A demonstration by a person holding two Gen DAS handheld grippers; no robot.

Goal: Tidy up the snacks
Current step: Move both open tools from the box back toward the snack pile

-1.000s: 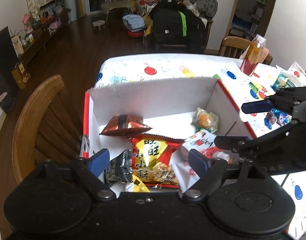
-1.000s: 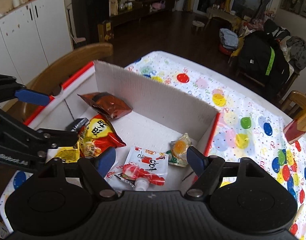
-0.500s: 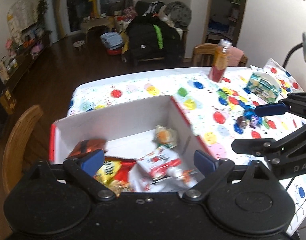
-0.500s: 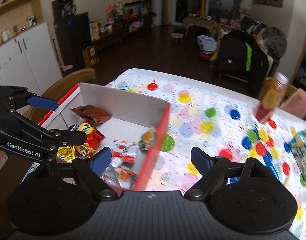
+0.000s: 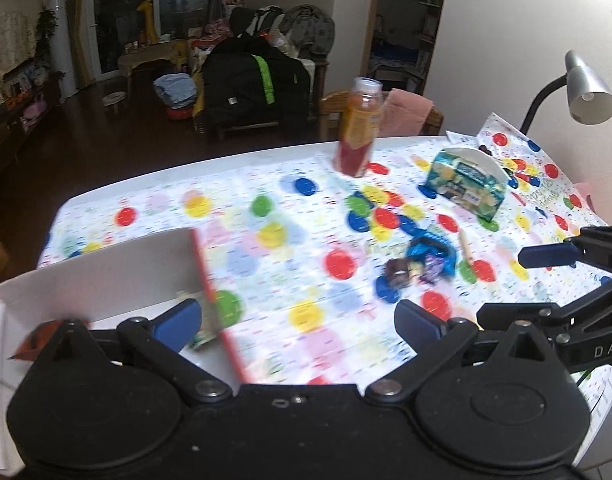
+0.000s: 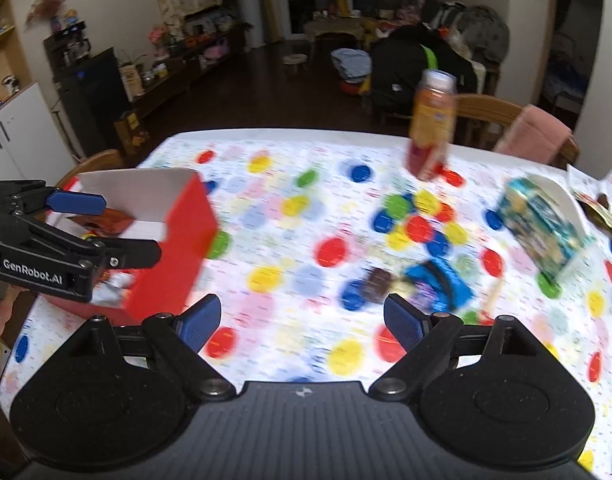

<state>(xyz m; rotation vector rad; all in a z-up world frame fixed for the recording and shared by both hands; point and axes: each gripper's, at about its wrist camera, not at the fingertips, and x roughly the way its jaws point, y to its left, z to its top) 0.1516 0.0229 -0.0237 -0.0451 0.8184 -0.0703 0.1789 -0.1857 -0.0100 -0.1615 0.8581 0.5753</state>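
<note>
On the dotted tablecloth, both views were smeared by motion, yet each gave something the other lacked. Only the right wrist view showed the red outer wall of the snack box, with the left gripper hanging over its open top beside a brown packet. Only the left wrist view showed the silver desk lamp at the far right, and the right gripper hovering over the cloth, well apart from the box.

The left gripper stood spread wide and empty; the right gripper was likewise released, nothing between its blue pads.

A second before, both cameras had looked down into the box at its packets; half a second before, they had begun to swing rightward. Now the box had slid to the left edge of each view, and the loose sweets lay near the middle.

Those sweets made a small cluster on the cloth: a blue wrapper, a dark brown piece and a purplish one, touching one another, too blurred to read. Beyond them stood an orange drink bottle and a teal printed packet leaning against a white holder.
</note>
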